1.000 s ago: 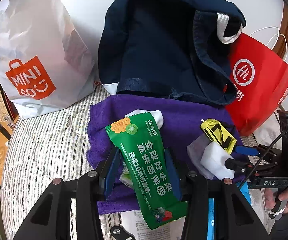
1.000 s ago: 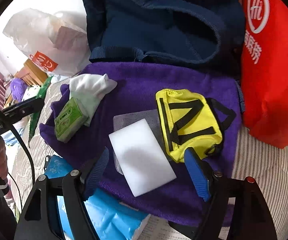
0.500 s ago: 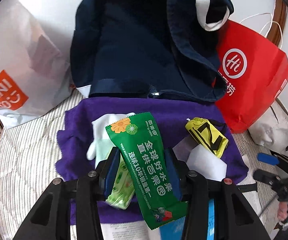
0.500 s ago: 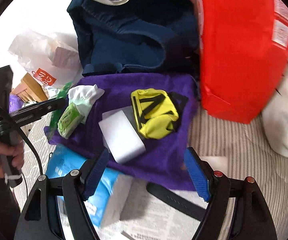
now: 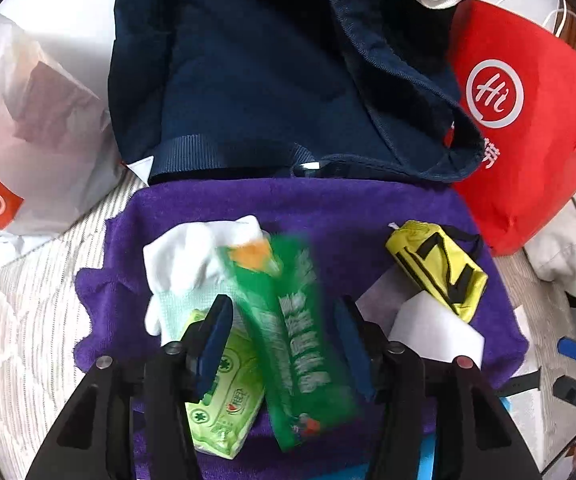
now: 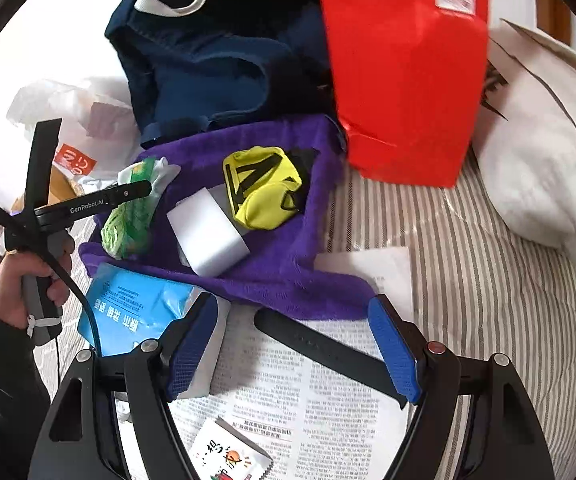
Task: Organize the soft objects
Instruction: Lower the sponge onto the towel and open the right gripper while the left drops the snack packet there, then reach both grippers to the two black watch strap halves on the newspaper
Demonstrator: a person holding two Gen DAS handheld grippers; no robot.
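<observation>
Your left gripper (image 5: pixel 284 332) stands open, the blurred green packet (image 5: pixel 296 344) loose between its fingers over the purple towel (image 5: pixel 328 208). Only the right view shows your right gripper (image 6: pixel 292 344) spread wide, empty, above newspaper (image 6: pixel 288 408) at the towel's edge.

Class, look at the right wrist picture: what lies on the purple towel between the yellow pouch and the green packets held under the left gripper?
In the right wrist view, a white sponge block lies on the purple towel between the yellow pouch and the green packets.
</observation>
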